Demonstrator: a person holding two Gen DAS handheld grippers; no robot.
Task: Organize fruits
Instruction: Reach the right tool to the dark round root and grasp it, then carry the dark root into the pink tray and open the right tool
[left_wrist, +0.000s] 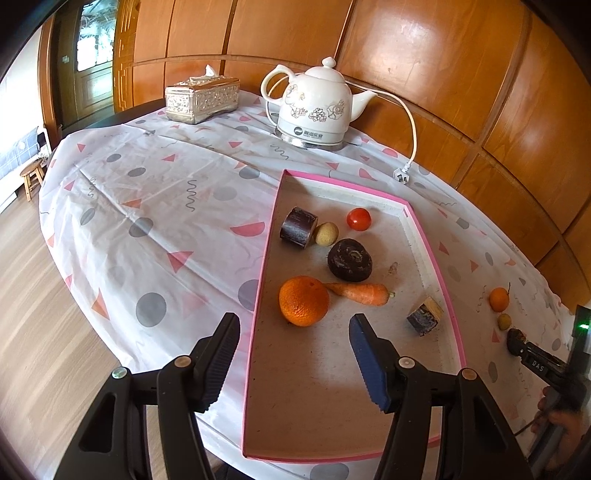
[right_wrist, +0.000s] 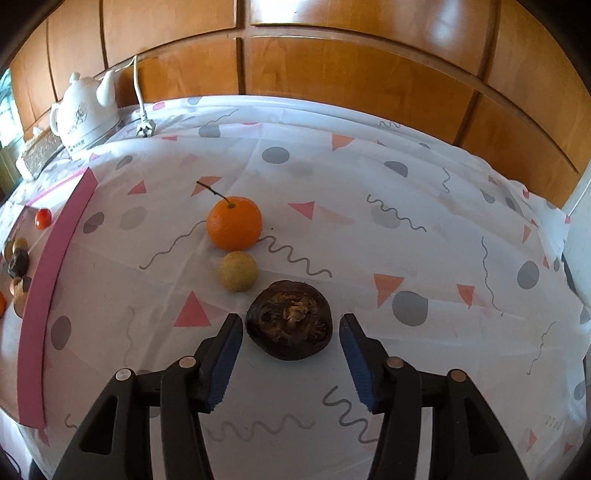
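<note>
A pink-rimmed tray holds an orange, a carrot, a dark round fruit, a tomato, a small tan fruit and two dark cut pieces. My left gripper is open and empty above the tray's near part, just short of the orange. My right gripper is open on either side of a dark brown fruit on the tablecloth. A small tan fruit and a stemmed orange lie beyond it. The tray's pink wall shows at left.
A white teapot on its base, its cord and plug, and a silver tissue box stand at the table's far side. Wooden wall panels close the back. The table edge drops to the floor at left.
</note>
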